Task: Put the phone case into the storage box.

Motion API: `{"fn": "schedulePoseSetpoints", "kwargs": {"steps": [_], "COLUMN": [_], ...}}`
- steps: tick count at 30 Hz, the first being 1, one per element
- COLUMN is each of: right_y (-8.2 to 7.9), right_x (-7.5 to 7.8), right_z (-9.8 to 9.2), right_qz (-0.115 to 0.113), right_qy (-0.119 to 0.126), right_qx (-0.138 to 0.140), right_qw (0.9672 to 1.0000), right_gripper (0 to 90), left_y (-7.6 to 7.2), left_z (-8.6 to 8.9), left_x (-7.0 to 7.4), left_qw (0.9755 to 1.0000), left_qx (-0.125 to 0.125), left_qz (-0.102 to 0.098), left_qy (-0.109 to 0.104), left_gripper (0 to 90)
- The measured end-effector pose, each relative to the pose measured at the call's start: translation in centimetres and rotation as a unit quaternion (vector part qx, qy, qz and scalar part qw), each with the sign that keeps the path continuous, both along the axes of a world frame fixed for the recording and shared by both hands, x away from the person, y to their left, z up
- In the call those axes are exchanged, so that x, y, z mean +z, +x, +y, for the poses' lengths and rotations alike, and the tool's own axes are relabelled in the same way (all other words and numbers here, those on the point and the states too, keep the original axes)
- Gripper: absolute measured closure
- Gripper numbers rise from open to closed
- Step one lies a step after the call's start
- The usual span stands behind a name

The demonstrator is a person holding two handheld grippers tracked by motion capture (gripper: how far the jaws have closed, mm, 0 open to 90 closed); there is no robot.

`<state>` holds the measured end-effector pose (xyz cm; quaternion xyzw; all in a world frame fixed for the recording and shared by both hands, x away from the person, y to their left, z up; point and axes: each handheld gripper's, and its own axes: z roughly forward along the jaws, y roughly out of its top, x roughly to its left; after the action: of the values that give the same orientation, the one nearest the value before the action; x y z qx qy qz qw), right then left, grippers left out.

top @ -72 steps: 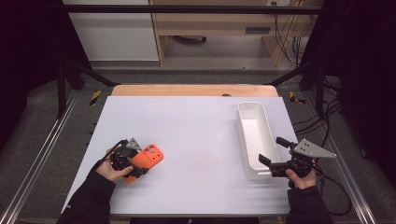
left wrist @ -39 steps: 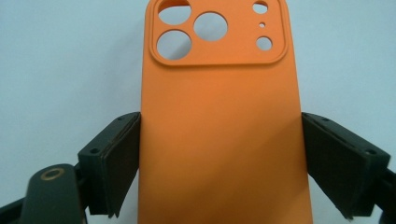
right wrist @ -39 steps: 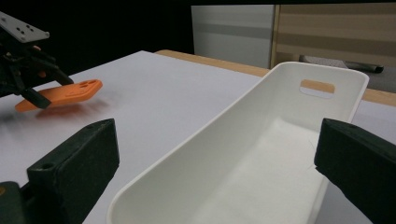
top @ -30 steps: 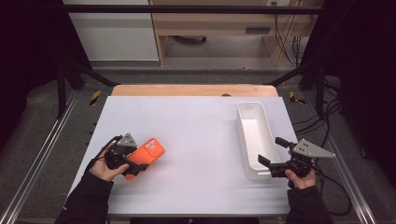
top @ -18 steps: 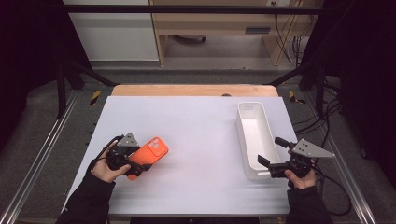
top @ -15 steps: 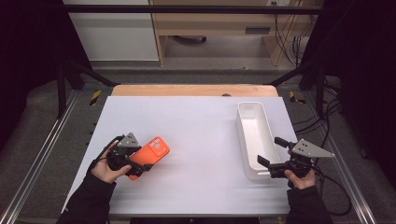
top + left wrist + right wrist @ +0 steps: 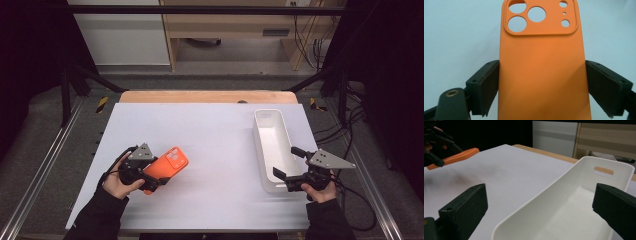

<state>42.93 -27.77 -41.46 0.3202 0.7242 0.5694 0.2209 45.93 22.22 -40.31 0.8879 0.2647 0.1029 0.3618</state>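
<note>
An orange phone case [image 7: 169, 164] with camera cut-outs is held a little above the white table at the left, back side up. My left gripper [image 7: 154, 178] is shut on the case's long edges near its lower end. In the left gripper view the pads press both sides of the case [image 7: 541, 65], with the left gripper [image 7: 546, 87] around it. My right gripper [image 7: 284, 160] stands open at the near end of a long white tray [image 7: 274, 145]. In the right gripper view the right gripper [image 7: 541, 205] has its jaws wide apart, with the tray's near rim [image 7: 544, 197] between them.
The white table top [image 7: 210, 130] has a wooden strip [image 7: 205, 96] along its far edge. Metal frame rails [image 7: 45, 165] run along both sides. Cables [image 7: 350, 130] trail at the right. In the right gripper view the case [image 7: 461, 155] shows far left.
My left hand has carried the orange case slightly to the right and up off the table. The right gripper and the tray have stayed where they were.
</note>
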Motion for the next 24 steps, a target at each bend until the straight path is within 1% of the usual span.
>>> {"fn": "schedulePoseSetpoints", "kwargs": {"steps": [2,5,6,9,12,14,17,18,21,24], "right_y": [0.0,-0.1,-0.1,-0.1,-0.1,-0.1,-0.1,-0.1,-0.1,-0.1], "right_x": [0.1,0.3,0.4,0.6,0.6,0.7,0.8,0.8,0.9,1.0], "right_z": [0.1,0.3,0.3,0.4,0.5,0.8,1.1,1.2,1.4,1.7], "right_qz": [-0.002,-0.002,-0.004,-0.007,-0.007,-0.005,-0.006,-0.005,-0.006,-0.007], "right_qy": [-0.003,-0.005,-0.005,-0.008,-0.009,-0.011,-0.012,-0.013,-0.015,-0.017], "right_qx": [0.002,0.004,0.005,0.009,0.011,0.015,0.019,0.022,0.025,0.031], "right_qw": [1.0,1.0,1.0,0.9999,0.9999,0.9998,0.9997,0.9997,0.9996,0.9994], "right_gripper": [0.6,0.6,0.6,0.6,0.6,0.6,0.7,0.7,0.7,0.7], "left_y": [-0.2,-0.3,-0.4,-0.6,-0.7,-0.8,-0.7,-0.7,-0.7,-0.6], "left_z": [-0.4,-0.7,-1.1,-1.5,-1.7,-2.1,-2.5,-2.6,-2.9,-3.3], "left_x": [0.1,0.2,0.4,0.7,1.0,1.3,1.5,1.6,1.7,1.8], "left_qw": [1.0,0.9999,0.9998,0.9995,0.9994,0.9991,0.9987,0.9986,0.9984,0.998], "left_qx": [-0.006,-0.011,-0.018,-0.027,-0.03,-0.037,-0.047,-0.048,-0.054,-0.062], "left_qz": [0.001,0.001,0.001,-0.002,-0.004,-0.005,-0.005,-0.008,-0.01,-0.012], "left_qy": [-0.006,-0.009,-0.011,-0.013,-0.017,-0.019,-0.02,-0.018,-0.016,-0.007], "left_gripper": [15.3,15.3,15.3,15.3,15.3,15.3,15.3,15.3,15.3,15.3]}}
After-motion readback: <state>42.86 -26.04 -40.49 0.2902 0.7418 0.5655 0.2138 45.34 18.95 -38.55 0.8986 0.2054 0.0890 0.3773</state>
